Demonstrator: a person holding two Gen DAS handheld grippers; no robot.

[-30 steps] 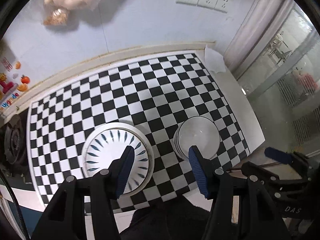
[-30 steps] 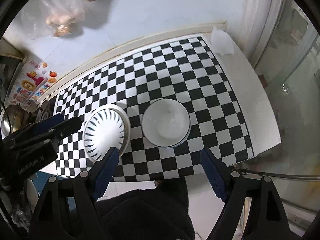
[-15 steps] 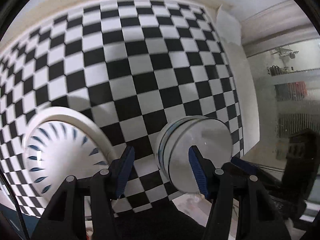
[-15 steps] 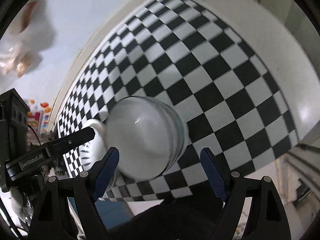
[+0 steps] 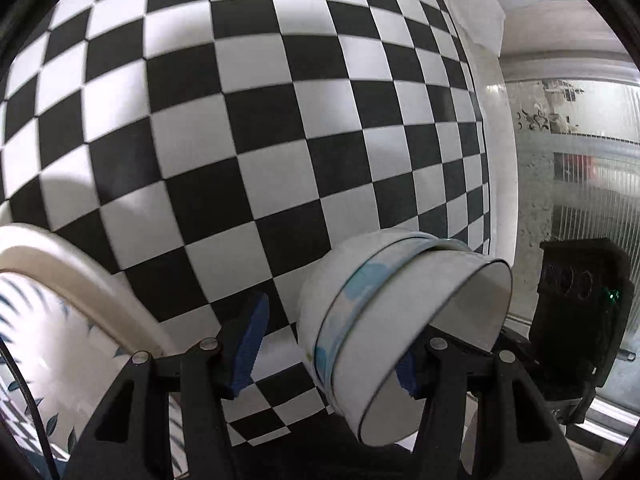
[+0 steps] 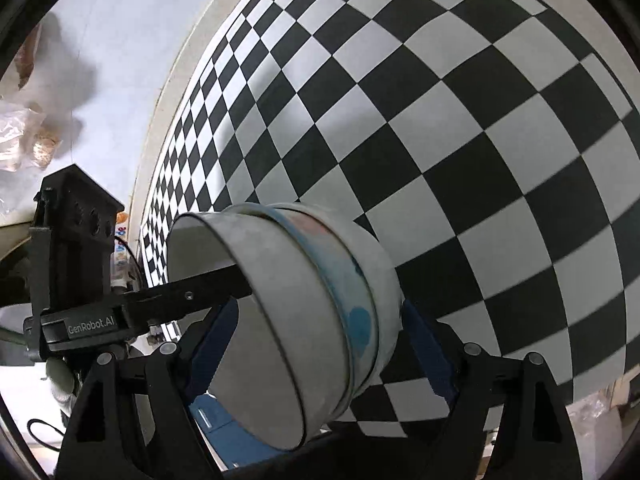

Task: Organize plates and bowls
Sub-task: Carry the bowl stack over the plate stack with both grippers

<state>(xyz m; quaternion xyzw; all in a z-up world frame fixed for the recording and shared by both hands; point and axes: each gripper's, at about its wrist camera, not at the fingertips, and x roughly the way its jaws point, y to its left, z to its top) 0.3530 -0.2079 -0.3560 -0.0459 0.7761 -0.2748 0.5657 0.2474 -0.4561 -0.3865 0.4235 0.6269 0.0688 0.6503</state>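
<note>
A stack of nested white bowls [image 5: 384, 320], one with blue marks, stands on the checkered cloth [image 5: 240, 120] at its front right. It also shows in the right wrist view [image 6: 304, 304]. My left gripper [image 5: 332, 344] is open around the stack's left wall, one finger reaching inside the top bowl. My right gripper [image 6: 316, 336] is open and straddles the whole stack from the other side. A white plate with a blue leaf pattern [image 5: 48, 320] lies to the left of the stack.
The cloth's right edge and a white counter strip [image 5: 500, 160] lie beside a frosted glass panel [image 5: 580, 160]. A crumpled tissue [image 5: 476, 12] sits at the far right corner. Bagged food [image 6: 24, 136] hangs on the back wall.
Both grippers have dropped from high above the table to the bowl stack and now close in around it from opposite sides. The bowls and plate have not moved.
</note>
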